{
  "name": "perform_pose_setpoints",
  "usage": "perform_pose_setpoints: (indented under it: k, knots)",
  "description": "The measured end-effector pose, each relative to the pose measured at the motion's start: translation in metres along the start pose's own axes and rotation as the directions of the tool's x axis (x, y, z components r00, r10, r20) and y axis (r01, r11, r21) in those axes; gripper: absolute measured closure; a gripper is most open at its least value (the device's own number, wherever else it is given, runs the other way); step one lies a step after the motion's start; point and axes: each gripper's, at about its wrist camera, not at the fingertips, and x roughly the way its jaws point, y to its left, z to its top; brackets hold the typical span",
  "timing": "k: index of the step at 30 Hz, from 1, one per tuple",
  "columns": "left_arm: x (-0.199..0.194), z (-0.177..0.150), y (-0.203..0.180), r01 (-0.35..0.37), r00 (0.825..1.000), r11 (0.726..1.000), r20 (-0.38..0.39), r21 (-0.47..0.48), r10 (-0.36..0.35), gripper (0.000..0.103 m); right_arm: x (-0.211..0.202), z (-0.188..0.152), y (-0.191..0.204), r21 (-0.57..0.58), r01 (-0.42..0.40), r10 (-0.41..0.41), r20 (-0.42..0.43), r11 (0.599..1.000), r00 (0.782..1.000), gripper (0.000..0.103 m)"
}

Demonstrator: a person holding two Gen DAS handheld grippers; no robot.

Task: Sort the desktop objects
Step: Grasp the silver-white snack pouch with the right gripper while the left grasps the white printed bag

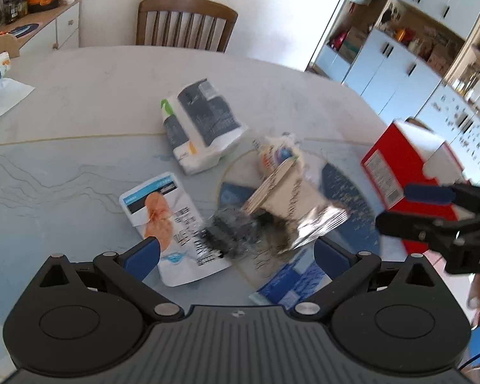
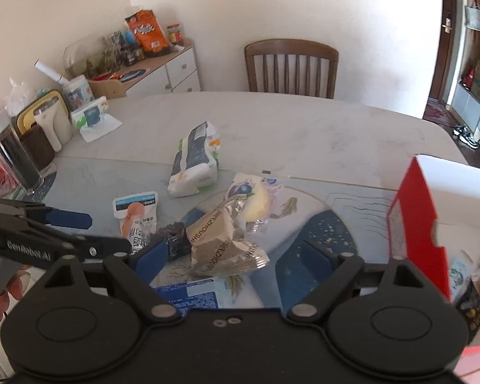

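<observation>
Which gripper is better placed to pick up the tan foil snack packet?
Right, probably. The tan foil packet sits between the right gripper's open fingers; the left gripper is open, nearer the dark packet.

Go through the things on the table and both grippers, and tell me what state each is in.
left gripper: open, holding nothing
right gripper: open, holding nothing
tan snack packet: sealed, lying crumpled
tissue pack: lying on its side
red box: standing upright

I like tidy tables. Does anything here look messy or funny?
Yes. Snack packets lie jumbled on the table: a crumpled tan packet leans on a clear bun wrapper, and a tissue pack rests tilted behind them. Nothing looks spilled.
</observation>
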Motion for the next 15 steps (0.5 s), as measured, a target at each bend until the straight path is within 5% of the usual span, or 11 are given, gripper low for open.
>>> perform_pose_setpoints:
  k: [10, 15]
  knots:
    - [0.026, -0.008, 0.023, -0.077, 0.997, 0.997, -0.023, 0.0, 0.077, 0.0, 0.034, 0.003, 0.001, -0.02, 0.0, -0.001, -0.063, 1.0, 0.998, 0.019]
    - [0.025, 0.012, 0.049, -0.088, 0.996, 0.987, -0.014, -0.132, 0.087, 0.0, 0.042, 0.005, 0.002, -0.029, -0.009, 0.007, -0.076, 1.0, 0.997, 0.019]
